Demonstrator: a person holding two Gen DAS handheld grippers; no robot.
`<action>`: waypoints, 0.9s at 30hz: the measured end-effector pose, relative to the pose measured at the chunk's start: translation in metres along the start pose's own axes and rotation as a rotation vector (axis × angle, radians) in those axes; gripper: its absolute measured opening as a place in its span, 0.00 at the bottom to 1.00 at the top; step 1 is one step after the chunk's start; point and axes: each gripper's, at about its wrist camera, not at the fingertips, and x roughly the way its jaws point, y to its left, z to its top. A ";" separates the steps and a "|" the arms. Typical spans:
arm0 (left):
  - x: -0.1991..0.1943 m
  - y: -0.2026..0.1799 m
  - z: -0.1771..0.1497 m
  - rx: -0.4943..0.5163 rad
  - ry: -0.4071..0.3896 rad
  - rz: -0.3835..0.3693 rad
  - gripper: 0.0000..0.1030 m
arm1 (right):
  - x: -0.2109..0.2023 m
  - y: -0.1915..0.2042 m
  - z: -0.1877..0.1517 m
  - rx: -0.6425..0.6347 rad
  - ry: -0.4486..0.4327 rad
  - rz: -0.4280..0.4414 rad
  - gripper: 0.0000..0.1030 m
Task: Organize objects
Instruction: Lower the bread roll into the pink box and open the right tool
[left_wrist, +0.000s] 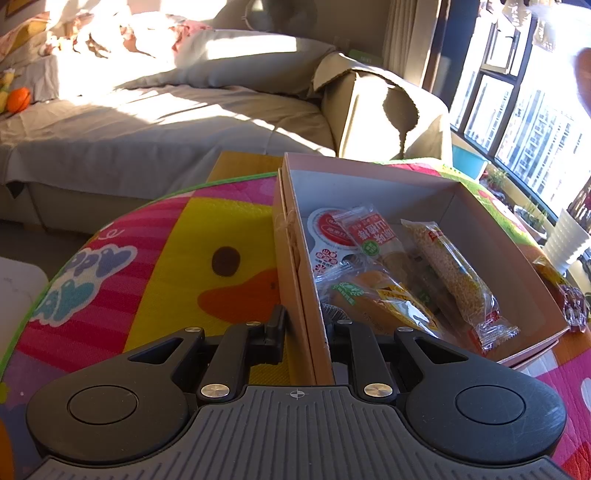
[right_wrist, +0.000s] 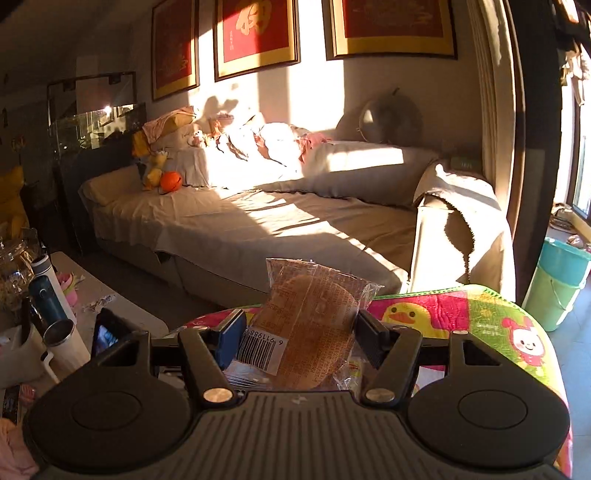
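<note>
One wrapped bun (right_wrist: 310, 325) upright between the right claw (right_wrist: 301, 341)'s half-open fingers, gripped at both sides.

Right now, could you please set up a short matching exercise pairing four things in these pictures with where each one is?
Things:
1. bread packet
2. grain bar
3. cardboard box
4. orange ball

Places:
A. on the sofa
B. lying inside the box
C. wall pinched by the left claw
D. gripped in the right claw

Pairs: 1-D, 2-B, 3-C, 4-A
</note>
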 end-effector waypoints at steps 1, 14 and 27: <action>0.000 0.000 0.000 0.000 0.001 0.001 0.17 | 0.021 0.000 0.004 0.004 0.020 -0.003 0.63; 0.000 -0.001 0.001 0.006 0.001 -0.002 0.18 | 0.157 0.013 -0.012 0.006 0.225 -0.029 0.70; 0.003 -0.003 0.003 0.038 0.004 0.016 0.17 | 0.030 -0.064 -0.053 0.027 0.116 -0.244 0.83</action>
